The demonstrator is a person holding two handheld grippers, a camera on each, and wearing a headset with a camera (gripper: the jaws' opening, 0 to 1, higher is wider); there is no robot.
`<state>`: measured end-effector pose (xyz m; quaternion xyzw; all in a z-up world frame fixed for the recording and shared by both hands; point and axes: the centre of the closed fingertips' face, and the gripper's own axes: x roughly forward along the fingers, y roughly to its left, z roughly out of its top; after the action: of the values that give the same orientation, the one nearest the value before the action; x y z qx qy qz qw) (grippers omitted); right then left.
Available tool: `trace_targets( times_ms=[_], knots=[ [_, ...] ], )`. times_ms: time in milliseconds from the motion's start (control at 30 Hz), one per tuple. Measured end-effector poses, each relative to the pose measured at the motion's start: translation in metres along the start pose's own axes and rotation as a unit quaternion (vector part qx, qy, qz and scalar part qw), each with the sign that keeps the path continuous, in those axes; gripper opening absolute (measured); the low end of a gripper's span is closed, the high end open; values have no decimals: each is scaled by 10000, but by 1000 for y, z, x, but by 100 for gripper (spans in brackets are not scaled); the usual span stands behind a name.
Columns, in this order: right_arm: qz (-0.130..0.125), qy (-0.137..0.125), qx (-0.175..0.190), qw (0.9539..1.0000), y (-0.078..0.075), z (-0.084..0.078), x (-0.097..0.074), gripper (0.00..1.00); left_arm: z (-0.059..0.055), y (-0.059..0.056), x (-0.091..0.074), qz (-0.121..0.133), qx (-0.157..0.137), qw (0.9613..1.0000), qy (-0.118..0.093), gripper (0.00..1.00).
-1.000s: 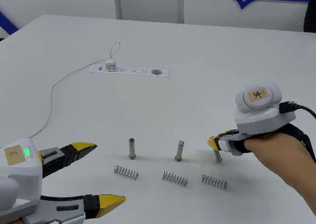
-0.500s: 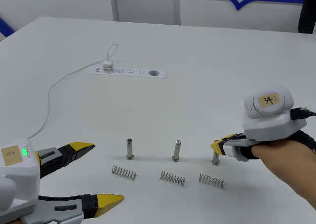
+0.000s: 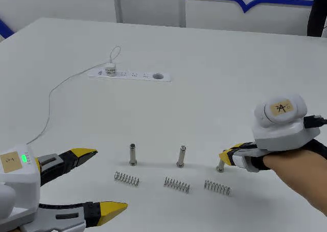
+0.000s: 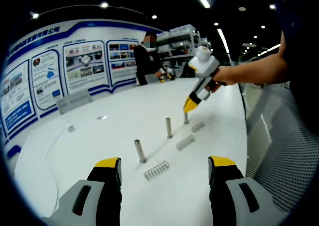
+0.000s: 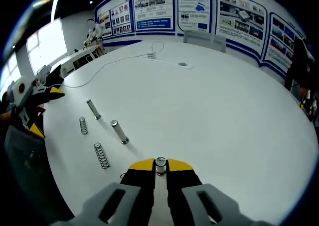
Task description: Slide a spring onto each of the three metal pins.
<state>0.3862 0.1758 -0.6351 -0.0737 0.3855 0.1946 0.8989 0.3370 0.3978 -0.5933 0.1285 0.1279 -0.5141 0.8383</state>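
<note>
Springs (image 3: 177,185), three in all, are seen lying flat on the table (image 3: 214,78) in a row, none of them threaded on a pin. One spring is laid just beside the tips of the right gripper (image 5: 160,169), on the side towards the person. The next is found farther off towards the left gripper (image 4: 164,159), and the last is seen straight ahead of that gripper's jaws, nearest to it.

The right gripper's jaws are closed together on the head of the held pin (image 5: 160,162), which is clamped between the yellow tips. In the head view this pin is seen slightly tilted, with its lower end at the table. The other two pins (image 3: 181,156) are seen standing upright on their wider feet, well apart from the right gripper, each just behind a spring.

The left gripper's jaws are held wide apart above the table, touching neither spring nor pin. The nearest upright pin is seen ahead of them, between the two tips in the left gripper view.

A power strip (image 3: 130,74) with a cable (image 3: 53,94) is placed well beyond the pins, far from both grippers.
</note>
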Motion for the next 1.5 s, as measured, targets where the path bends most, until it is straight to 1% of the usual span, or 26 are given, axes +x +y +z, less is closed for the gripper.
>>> trace_targets(
  times_ms=[267,600,767,833,1000,1100,1133,1200,1333,1367,1433,1500],
  knots=[
    [36,-27,-103,9999,2,0,-1,9,1,-1,1,-7,12,10000,-2,73],
    [57,-113,-282,9995,2,2,-10,12,2,0,-1,3,26,10000,2,73],
    [80,-120,-325,9994,3,-1,-16,14,3,0,0,-2,21,10000,-5,73],
    [136,-134,-286,9994,5,-3,-19,14,3,0,-1,-5,18,10000,-1,73],
    [174,-133,-324,9992,6,-10,-26,14,2,1,-1,-9,19,10000,4,73],
    [231,-123,-358,9990,10,-14,-30,15,2,1,-1,-16,23,10000,6,73],
    [290,-126,-396,9987,12,-15,-30,15,2,1,-1,-15,29,10000,0,73],
    [324,-153,-490,9982,15,-17,-32,16,3,1,-1,-15,31,10000,-10,73],
    [508,-166,-668,9963,23,-23,-33,16,3,0,-1,-21,35,10000,-11,72],
    [594,-158,-746,9953,25,-25,-33,17,3,0,-1,-24,39,10000,-10,72],
    [654,-143,-805,9945,28,-29,-32,17,3,0,-1,-27,38,10000,-10,72],
    [799,-152,-940,9922,33,-32,-31,17,3,0,-1,-22,37,10000,-11,72]
  ],
)
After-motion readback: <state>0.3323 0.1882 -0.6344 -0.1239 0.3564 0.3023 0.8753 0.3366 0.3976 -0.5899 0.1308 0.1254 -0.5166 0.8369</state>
